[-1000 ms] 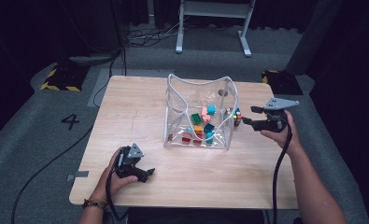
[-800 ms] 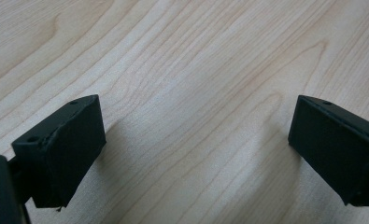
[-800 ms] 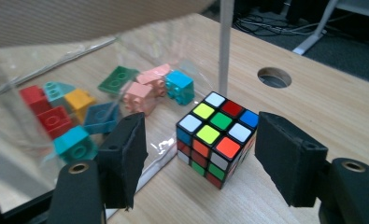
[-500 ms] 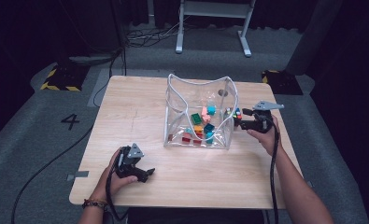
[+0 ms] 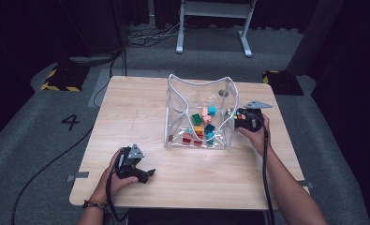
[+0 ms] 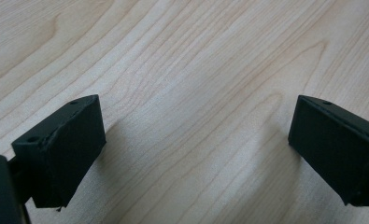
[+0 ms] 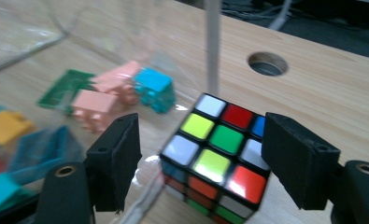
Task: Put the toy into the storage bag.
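Right gripper (image 7: 201,154): lowered; fingers just widened, straddling multicoloured puzzle cube (image 7: 217,156) at clear bag's (image 5: 199,112) 3 o'clock; release likely.
Left gripper (image 6: 191,144): fingers spread, empty, on wooden surface (image 6: 196,56).

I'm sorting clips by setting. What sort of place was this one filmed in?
Probably a lab or studio set up for recording. A lone wooden table stands on grey carpet, with hazard-striped blocks, loose cables and a floor marking "4" around it.
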